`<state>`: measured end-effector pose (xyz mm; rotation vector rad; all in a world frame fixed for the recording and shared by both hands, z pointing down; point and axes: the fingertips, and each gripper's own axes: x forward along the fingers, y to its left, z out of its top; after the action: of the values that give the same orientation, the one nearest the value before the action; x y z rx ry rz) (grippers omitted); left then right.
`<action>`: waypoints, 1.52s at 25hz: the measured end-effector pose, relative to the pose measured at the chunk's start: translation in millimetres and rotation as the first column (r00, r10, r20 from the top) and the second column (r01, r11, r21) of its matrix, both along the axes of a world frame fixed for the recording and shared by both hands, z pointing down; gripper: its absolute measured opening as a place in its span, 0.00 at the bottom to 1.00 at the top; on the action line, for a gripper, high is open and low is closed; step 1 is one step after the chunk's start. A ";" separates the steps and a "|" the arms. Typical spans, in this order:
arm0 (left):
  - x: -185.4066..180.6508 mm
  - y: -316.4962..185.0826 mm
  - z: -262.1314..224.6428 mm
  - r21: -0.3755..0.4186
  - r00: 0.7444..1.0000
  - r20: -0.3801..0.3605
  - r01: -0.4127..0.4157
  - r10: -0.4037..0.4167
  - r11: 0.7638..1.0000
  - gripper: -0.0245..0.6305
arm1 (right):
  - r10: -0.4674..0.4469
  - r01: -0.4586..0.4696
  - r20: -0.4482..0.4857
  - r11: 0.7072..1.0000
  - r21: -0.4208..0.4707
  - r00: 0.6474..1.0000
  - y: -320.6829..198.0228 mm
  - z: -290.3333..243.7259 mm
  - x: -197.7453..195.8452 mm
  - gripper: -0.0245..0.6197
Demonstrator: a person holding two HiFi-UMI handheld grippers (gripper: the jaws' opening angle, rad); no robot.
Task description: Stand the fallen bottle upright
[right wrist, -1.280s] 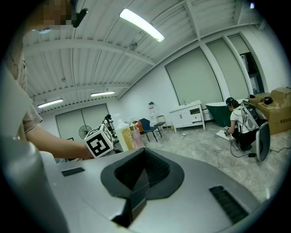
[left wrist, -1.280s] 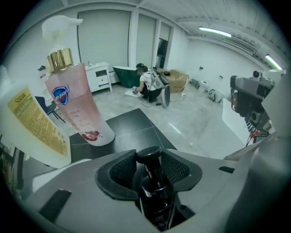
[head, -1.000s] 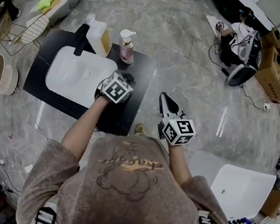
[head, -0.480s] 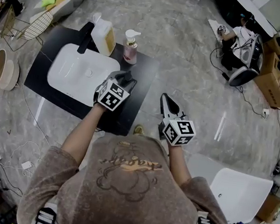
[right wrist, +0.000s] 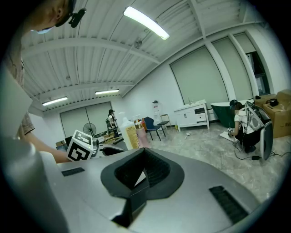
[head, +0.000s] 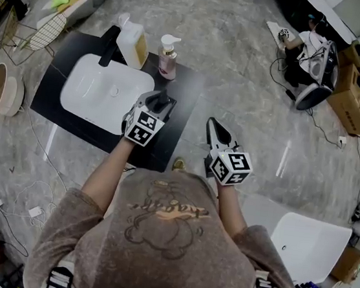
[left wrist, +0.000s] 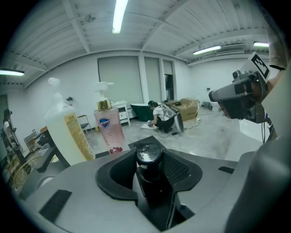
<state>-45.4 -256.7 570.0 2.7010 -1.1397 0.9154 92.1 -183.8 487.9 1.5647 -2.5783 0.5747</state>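
Note:
A small dark bottle (left wrist: 148, 155) with a round black cap stands between the jaws of my left gripper (left wrist: 150, 169), cap uppermost, and the pads press its sides. Whether its base touches the black counter (head: 181, 93) is hidden. In the head view the left gripper (head: 162, 101) hangs over the counter's right part, just right of the white sink (head: 102, 91), and covers most of the bottle. My right gripper (head: 215, 133) floats off the counter's right edge above the floor, jaws together with nothing in them; in its own view the right gripper (right wrist: 138, 179) is likewise bare.
A large pale-yellow jug (head: 132, 43) and a pink pump soap bottle (head: 168, 59) stand upright at the counter's back, beside a black faucet (head: 107, 48). A person (head: 306, 41) sits on the floor far right near cardboard boxes (head: 359, 93). A white basin (head: 311, 244) lies on the floor near right.
My left gripper has tipped its jaws forward and lifted a little with the dark bottle in them. The right gripper has kept still.

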 end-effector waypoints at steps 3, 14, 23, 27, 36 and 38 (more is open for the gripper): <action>-0.2 0.3 -0.2 0.008 1.000 -0.014 0.000 0.001 1.000 0.32 | 0.001 -0.001 0.000 1.000 -0.003 1.000 1.1 0.9 -0.8 0.04; 6.1 4.1 2.5 0.028 0.999 -0.045 -0.010 0.011 1.000 0.32 | 0.004 -0.004 0.002 1.000 -0.008 1.000 4.8 3.7 -1.8 0.04; 6.9 10.6 3.5 -0.050 0.995 -0.101 0.017 -0.022 0.999 0.39 | -0.001 0.001 0.001 1.000 -0.009 1.000 5.7 1.7 -2.2 0.04; 5.6 11.5 -12.5 -0.049 0.987 -0.157 0.035 -0.042 0.998 0.40 | -0.014 0.014 0.000 1.000 -0.006 1.000 4.9 -0.3 -5.4 0.04; -19.4 12.8 -76.4 -0.012 0.944 -0.312 0.112 -0.110 0.994 0.41 | -0.080 0.080 0.003 0.997 0.004 0.997 -2.5 -2.3 -28.0 0.04; -29.7 15.8 -88.6 0.000 0.934 -0.333 0.134 -0.126 0.991 0.41 | -0.098 0.098 0.002 0.995 0.005 0.995 -4.0 -3.3 -33.9 0.04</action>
<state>-75.1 -240.8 481.3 2.6214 -1.2370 0.4065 58.1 -187.8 484.5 1.4297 -2.6425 0.5617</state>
